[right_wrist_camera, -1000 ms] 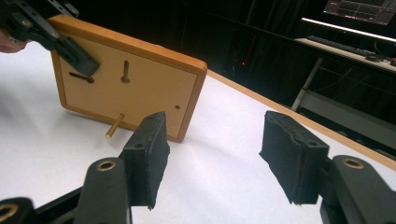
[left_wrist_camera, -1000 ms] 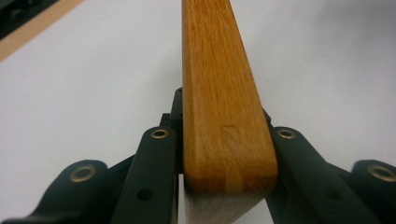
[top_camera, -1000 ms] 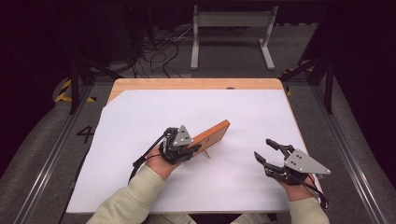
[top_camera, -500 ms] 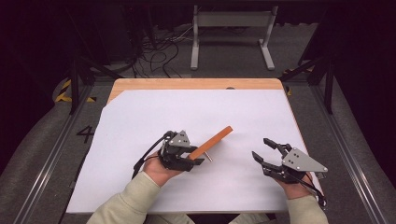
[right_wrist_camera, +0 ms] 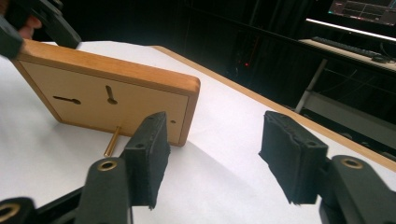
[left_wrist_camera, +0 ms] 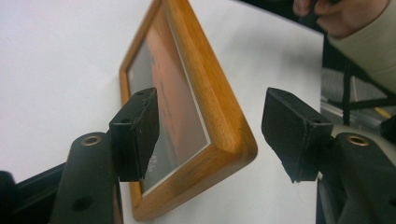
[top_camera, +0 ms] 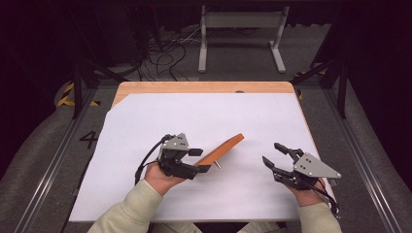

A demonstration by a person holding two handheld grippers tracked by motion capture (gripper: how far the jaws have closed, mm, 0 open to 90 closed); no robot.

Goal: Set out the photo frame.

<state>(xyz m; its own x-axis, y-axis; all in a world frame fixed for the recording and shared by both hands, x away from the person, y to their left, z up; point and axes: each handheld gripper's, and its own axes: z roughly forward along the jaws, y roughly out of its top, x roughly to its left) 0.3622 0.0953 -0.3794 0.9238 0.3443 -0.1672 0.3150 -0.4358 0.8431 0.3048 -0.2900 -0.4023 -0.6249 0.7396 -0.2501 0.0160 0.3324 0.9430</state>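
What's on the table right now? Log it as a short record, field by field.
surface: white sheet over a wooden table
object: wooden picture frame, standing on its edge, tilted
support: brass peg at the frame's back, its end on the sheet
frame back: two keyhole slots, seen in the right gripper view
left gripper: jaws have just been opening, the frame's near corner between them, one pad clearly apart from the wood
right gripper: open, nothing between the jaws, apart from the frame
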